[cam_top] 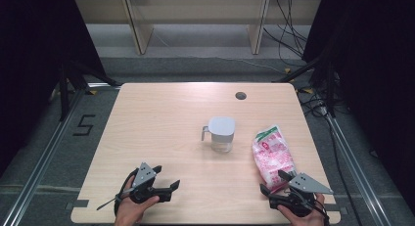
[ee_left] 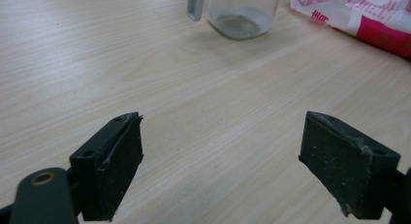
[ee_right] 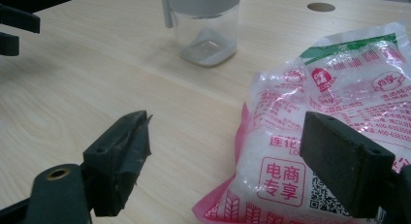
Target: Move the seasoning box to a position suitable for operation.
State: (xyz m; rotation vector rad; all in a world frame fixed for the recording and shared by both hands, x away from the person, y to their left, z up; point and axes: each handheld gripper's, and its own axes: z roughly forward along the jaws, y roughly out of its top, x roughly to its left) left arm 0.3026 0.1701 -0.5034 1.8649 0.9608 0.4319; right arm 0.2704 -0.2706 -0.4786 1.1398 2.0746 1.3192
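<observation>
Two grippers are idling at the table's point(cam_top: 161, 108) near edge, both spread wide and gripping nothing; the jar point(cam_top: 221, 134) is the landmark, sitting mid-table with its grey lid on and handle facing left. Left gripper point(cam_top: 166, 181) is hovering well short of the jar and to its left, jaws aimed across bare wood toward it. Right gripper point(cam_top: 274, 182) is sitting near-right of the jar, jaws straddling the near end of the pink-and-white bag point(cam_top: 272, 153); not pinching it. Bag is lying flat just right of the jar, likely staged close for pouring; the right gripper is probably lining up to grab it.
</observation>
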